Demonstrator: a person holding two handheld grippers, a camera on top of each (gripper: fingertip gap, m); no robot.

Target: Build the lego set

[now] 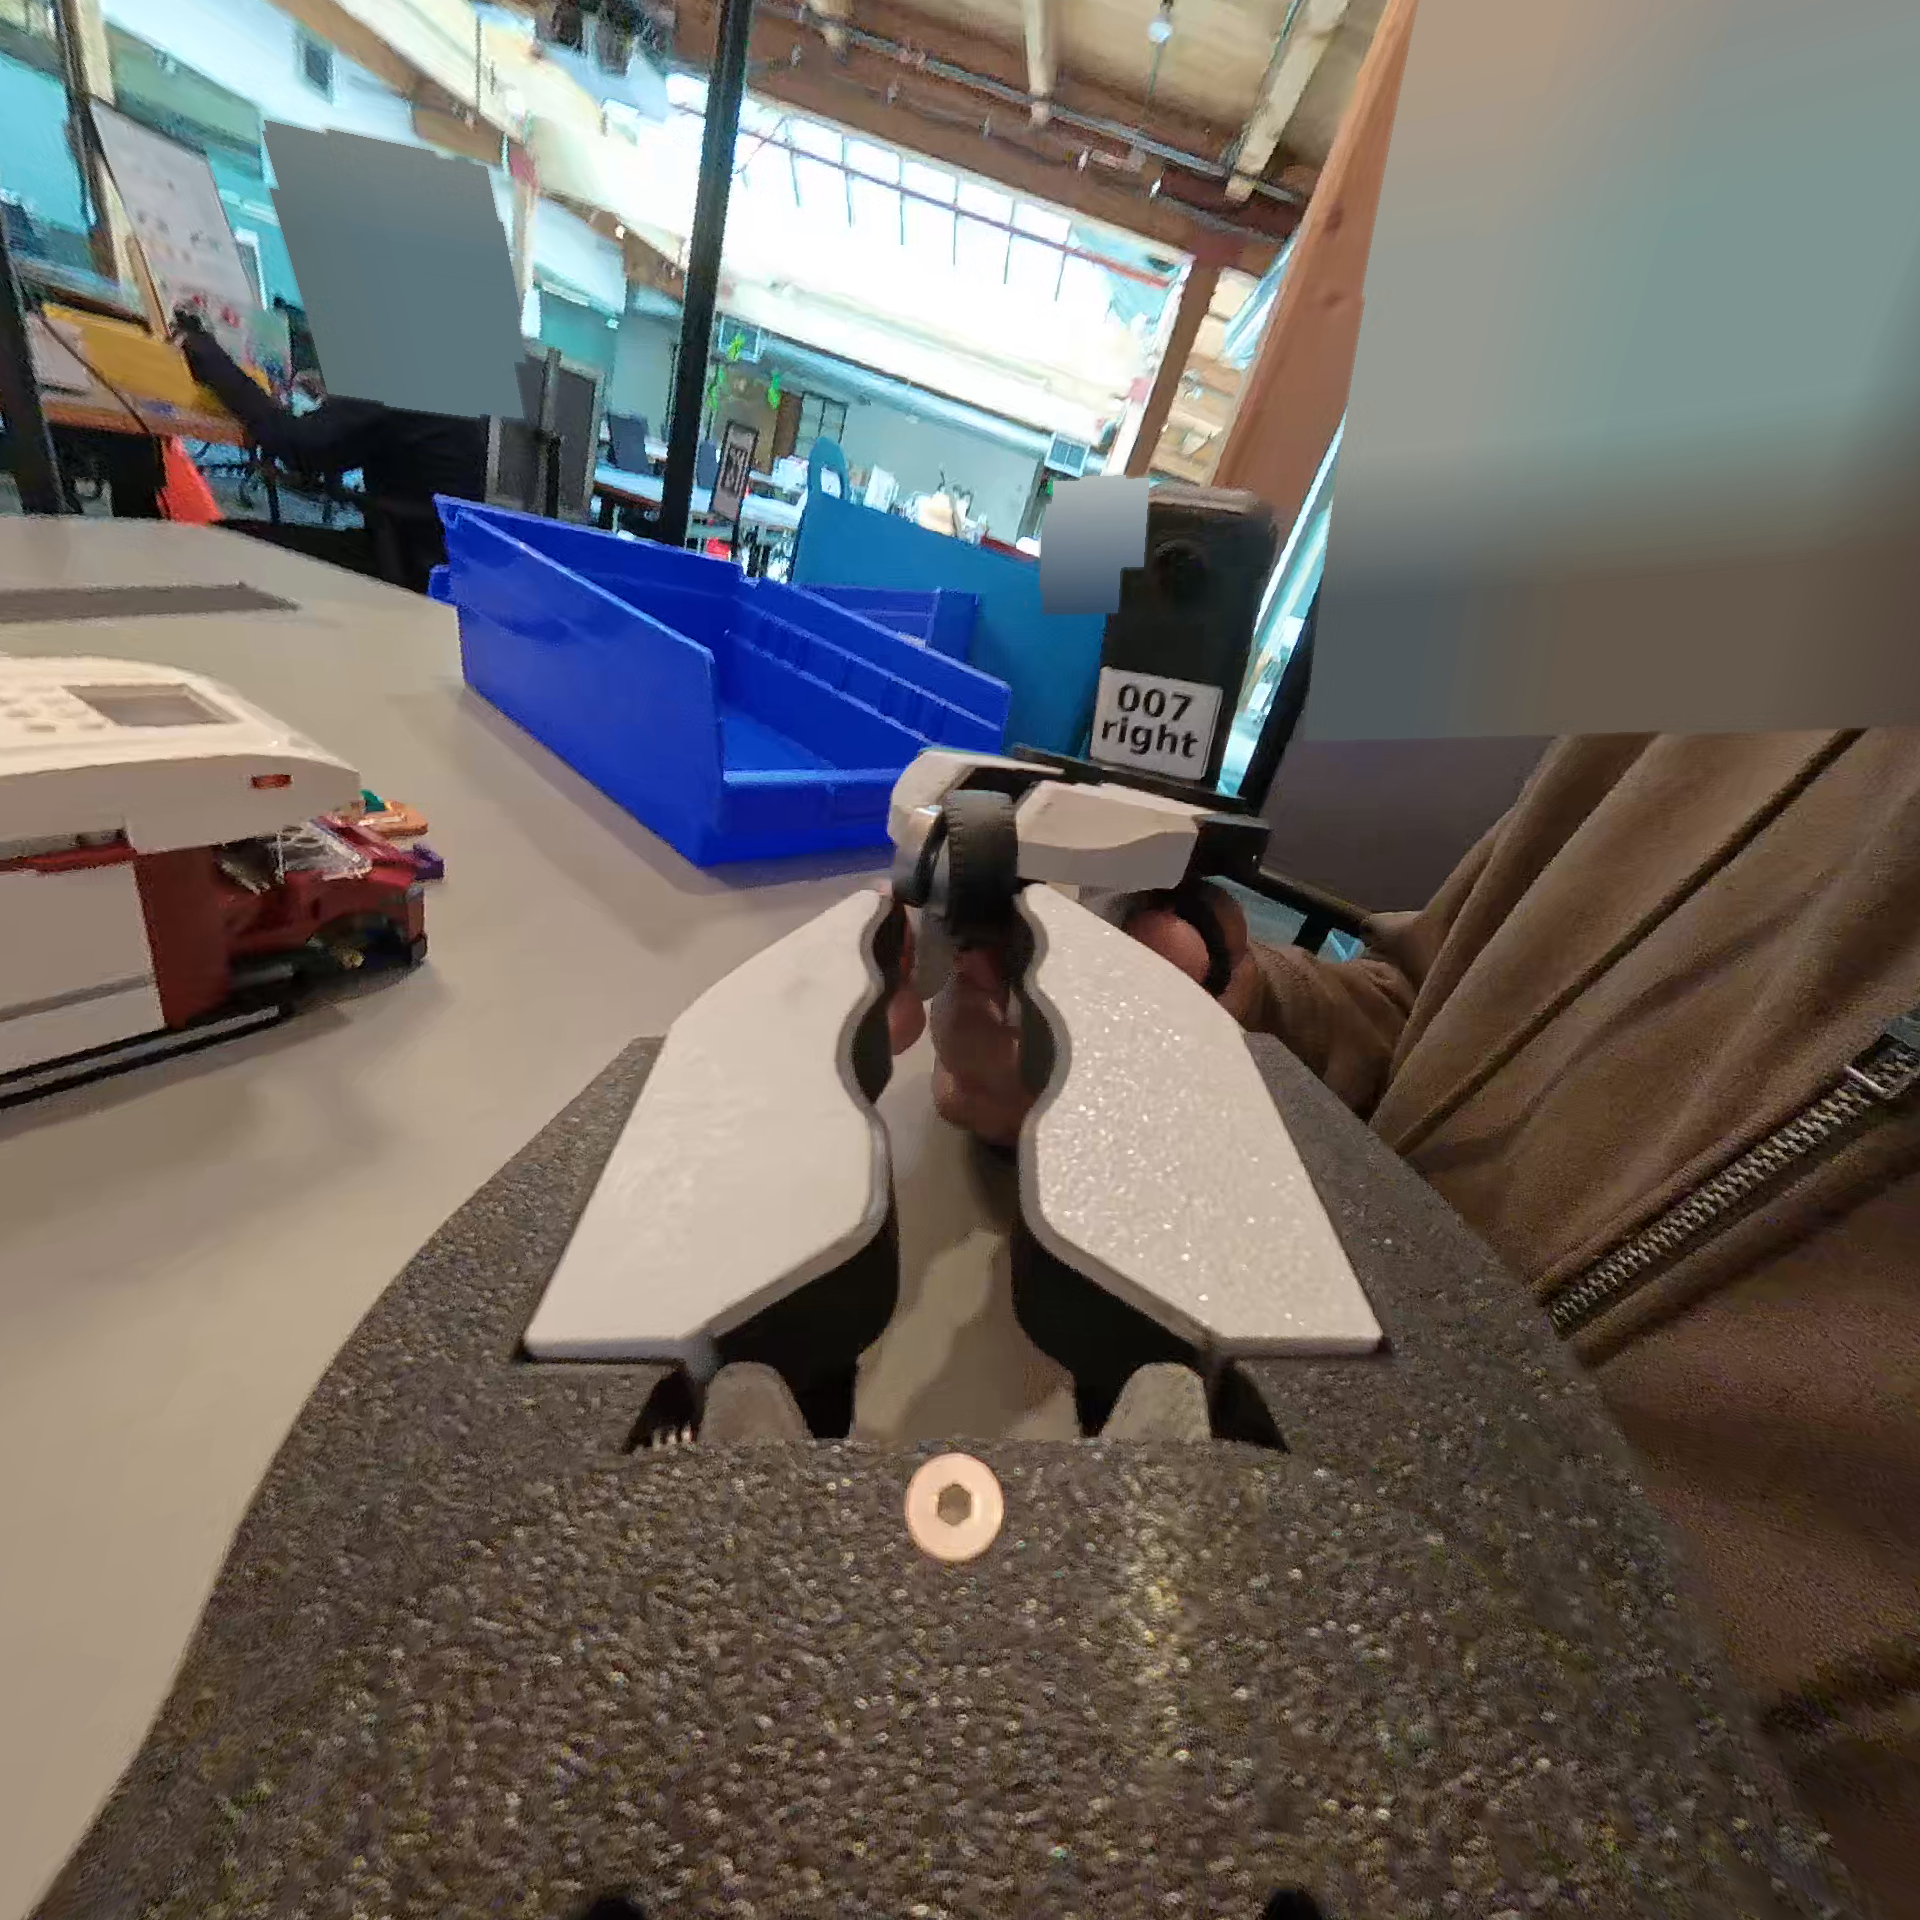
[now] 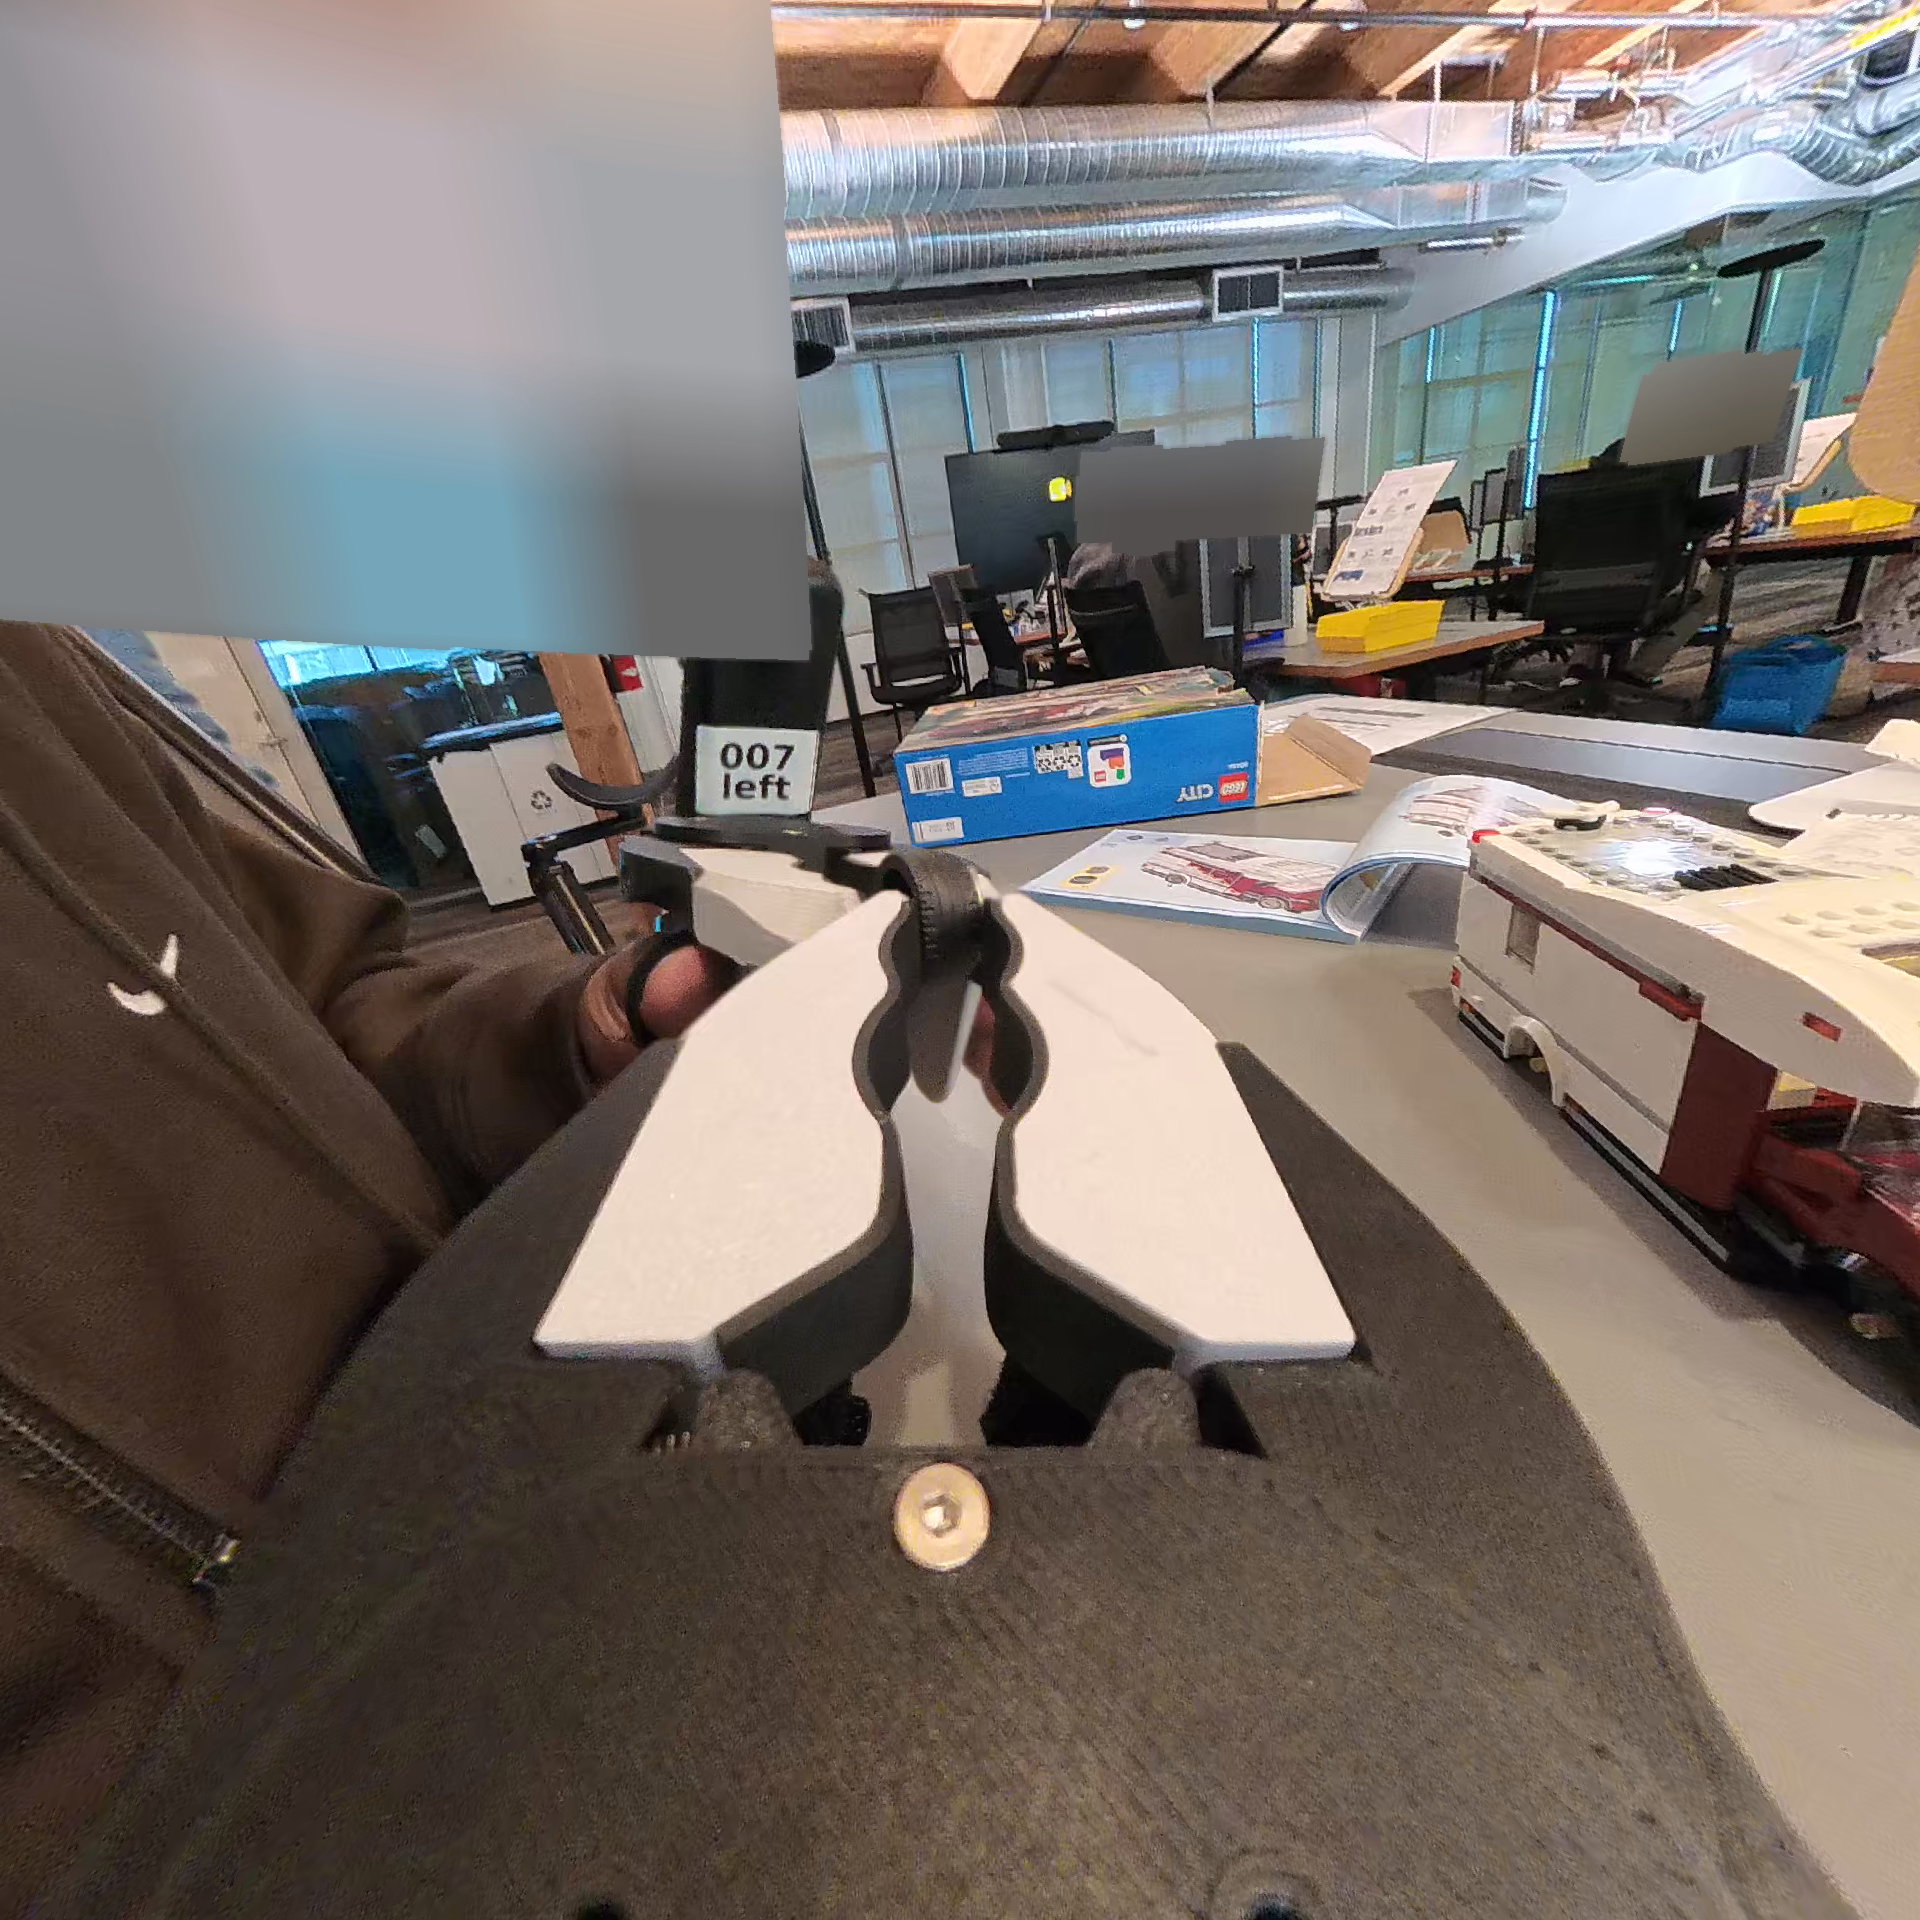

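Left gripper | clamps black tyre | right gripper too

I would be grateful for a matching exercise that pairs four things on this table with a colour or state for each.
Things:
1. storage bin
2. brick-built camper van
3. instruction booklet
4. toy set box

Descriptions:
A. white with dark red
B. cardboard end flap standing open
C. solid blue plastic, open-topped
D. lying open, pages curled over

Pairs: 1-C, 2-A, 3-D, 4-B
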